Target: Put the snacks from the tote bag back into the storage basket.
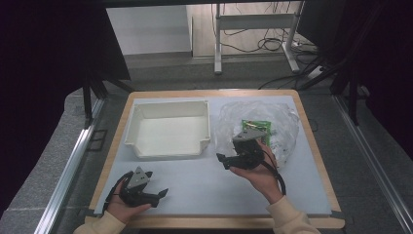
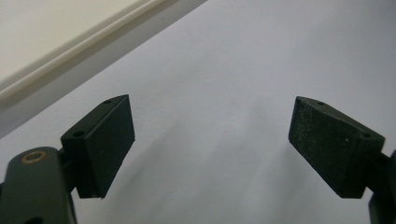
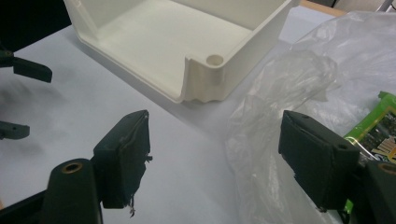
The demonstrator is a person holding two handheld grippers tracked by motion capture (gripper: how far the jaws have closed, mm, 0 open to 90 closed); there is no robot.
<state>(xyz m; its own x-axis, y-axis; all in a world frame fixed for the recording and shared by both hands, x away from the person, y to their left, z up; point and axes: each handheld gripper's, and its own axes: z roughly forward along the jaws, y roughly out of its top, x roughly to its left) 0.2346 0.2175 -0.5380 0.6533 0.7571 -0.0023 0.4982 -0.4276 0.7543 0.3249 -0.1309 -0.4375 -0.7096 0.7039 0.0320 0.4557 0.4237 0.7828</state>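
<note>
A white open-fronted bin (image 1: pixel 168 104) stands on the left half of the table. To its right lies a crumpled clear plastic bag (image 1: pixel 275 117) with a green packet (image 1: pixel 258 125) inside. My right gripper (image 1: pixel 223 161) is open and hovers at the bag's near left edge, pointing left. In the right gripper view its jaws (image 3: pixel 215 135) stand wide apart over the white sheet, with the bag (image 3: pixel 289 79), the packet (image 3: pixel 373 126) and the bin (image 3: pixel 243 51) beyond. My left gripper (image 1: pixel 158 185) rests near the front left, open and holding nothing (image 2: pixel 210 116).
A white sheet (image 1: pixel 204 187) covers the wooden tabletop. The bin's rim (image 2: pixel 70 51) crosses the top left of the left gripper view. The left gripper's jaws (image 3: pixel 25 70) appear at the left edge of the right gripper view. A metal frame and cables lie beyond the table.
</note>
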